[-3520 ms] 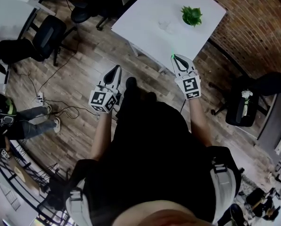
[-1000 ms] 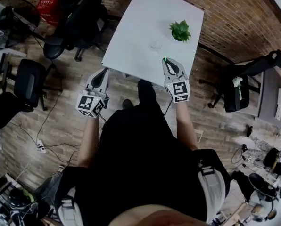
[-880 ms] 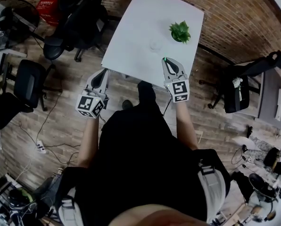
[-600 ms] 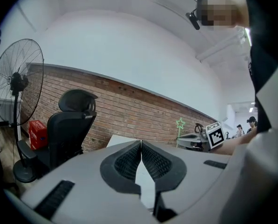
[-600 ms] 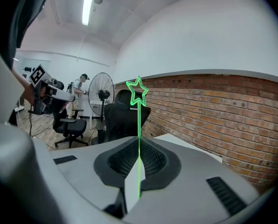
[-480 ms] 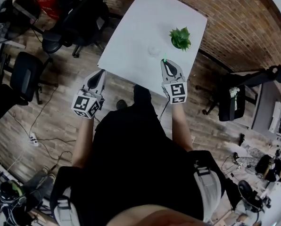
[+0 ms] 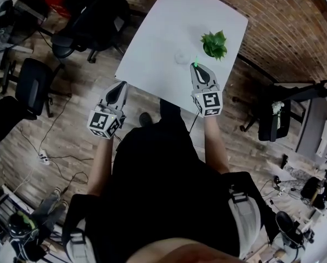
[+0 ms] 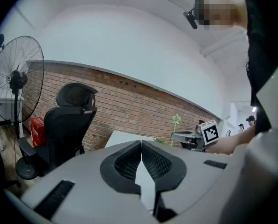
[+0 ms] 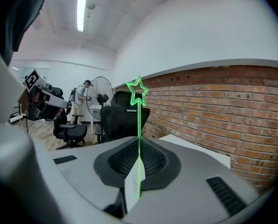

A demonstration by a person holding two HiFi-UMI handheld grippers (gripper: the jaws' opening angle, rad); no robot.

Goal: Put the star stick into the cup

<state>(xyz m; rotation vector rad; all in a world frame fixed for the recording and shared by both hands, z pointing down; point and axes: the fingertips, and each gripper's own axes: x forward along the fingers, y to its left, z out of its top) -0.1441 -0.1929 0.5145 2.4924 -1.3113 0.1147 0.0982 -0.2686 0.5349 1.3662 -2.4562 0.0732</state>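
Held star stick [image 9: 139, 122] upright in tightly closed right gripper [image 9: 139, 155], near the cup [image 7: 181, 56]. Held left gripper [image 8: 141, 148] closed, empty, well apart from cup. Probably best lowered straight over cup mouth.

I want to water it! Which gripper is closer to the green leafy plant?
Right. The right gripper, holding the thin green star stick, sits just short of the small green leafy plant; the left gripper hangs off the white table's corner, farther away.
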